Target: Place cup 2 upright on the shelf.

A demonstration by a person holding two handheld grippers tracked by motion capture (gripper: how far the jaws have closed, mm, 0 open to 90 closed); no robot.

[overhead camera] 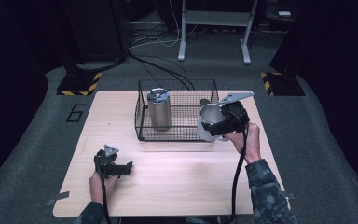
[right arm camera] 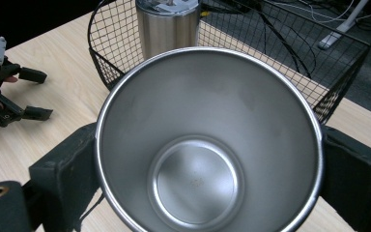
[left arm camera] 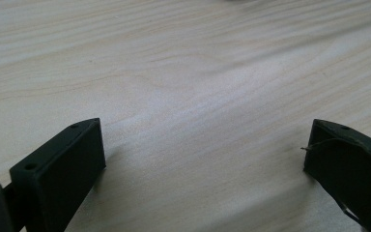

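High view: right gripper (overhead camera: 216,125) clamped on steel cup (overhead camera: 208,122) at wire basket's (overhead camera: 142,116) 4 o'clock corner. Left gripper view: left gripper (left arm camera: 203,150) released over table (left arm camera: 183,72). Right gripper view: lidded tumbler (right arm camera: 166,24) at 12 o'clock, inside basket.

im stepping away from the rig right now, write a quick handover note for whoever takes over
Right gripper: shut on the open steel cup, jaws on its outer wall, held tilted at the front right corner of the wire basket, above the table.
Left gripper: open, holding nothing, low over the wooden table at the front left.
Lidded steel tumbler: stands upright inside the basket, left half.
Done: tumbler is in the basket; cup is gripped and lifted.
Left: probably set the cup in the basket's free right half, then release. The cup looks close to the rim, so mind the wire.
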